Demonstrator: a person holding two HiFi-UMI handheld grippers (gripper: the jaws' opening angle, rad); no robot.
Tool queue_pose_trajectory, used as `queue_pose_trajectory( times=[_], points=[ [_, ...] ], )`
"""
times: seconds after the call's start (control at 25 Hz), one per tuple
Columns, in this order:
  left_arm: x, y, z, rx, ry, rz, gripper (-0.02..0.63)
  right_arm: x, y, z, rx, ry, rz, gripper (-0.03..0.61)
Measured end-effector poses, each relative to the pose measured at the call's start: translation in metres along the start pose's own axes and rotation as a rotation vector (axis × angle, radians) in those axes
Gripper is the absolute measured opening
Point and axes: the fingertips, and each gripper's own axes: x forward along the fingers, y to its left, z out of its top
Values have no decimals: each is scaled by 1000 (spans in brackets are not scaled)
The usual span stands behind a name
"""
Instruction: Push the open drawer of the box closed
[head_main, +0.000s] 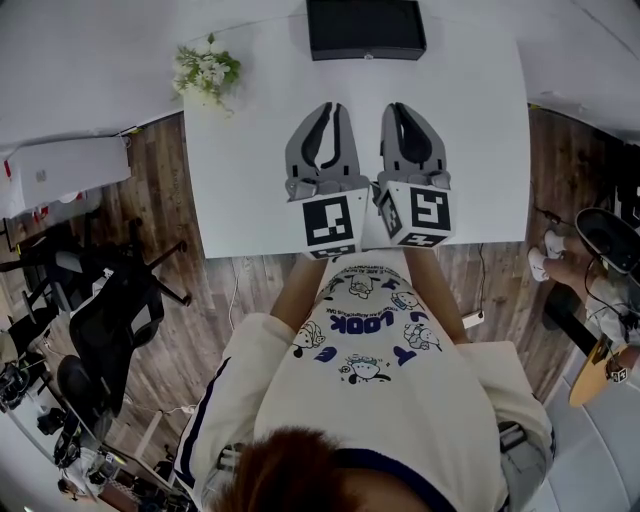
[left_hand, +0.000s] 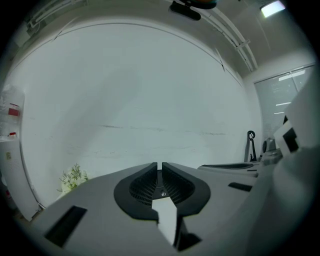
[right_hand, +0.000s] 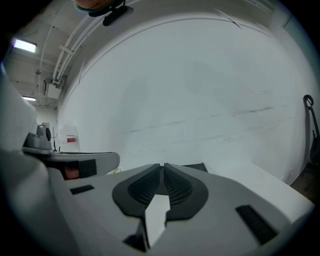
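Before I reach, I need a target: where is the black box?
Head view: the black box sits at the table's far edge, centre, right of the flowers.

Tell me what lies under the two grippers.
Only white table shows around the left gripper and right gripper; the patch directly beneath them is covered.

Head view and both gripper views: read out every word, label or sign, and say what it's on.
"LOOK": large print on the person's shirt, upside down in the head view.
Smaller print line on the shirt: too small to read.
Right gripper view, red label: too blurred to read.
On the black box: no text visible.
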Motion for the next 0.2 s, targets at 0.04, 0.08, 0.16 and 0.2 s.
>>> queue_pose_trajectory(
  times=[0.04, 0.08, 0.16, 0.2],
  points=[
    [0, 0, 0, 1, 1, 1, 37, -1, 0, 0, 2, 2, 1, 44],
    [-1, 0, 0, 3, 2, 1, 37, -1, 0, -1, 2, 3, 2, 43],
    [-1, 0, 0, 6, 3, 3, 37, -2, 0, 0, 0, 2, 2, 43],
    [-1, 0, 0, 6, 4, 4, 37, -2, 0, 0, -1, 2, 2, 43]
  ],
)
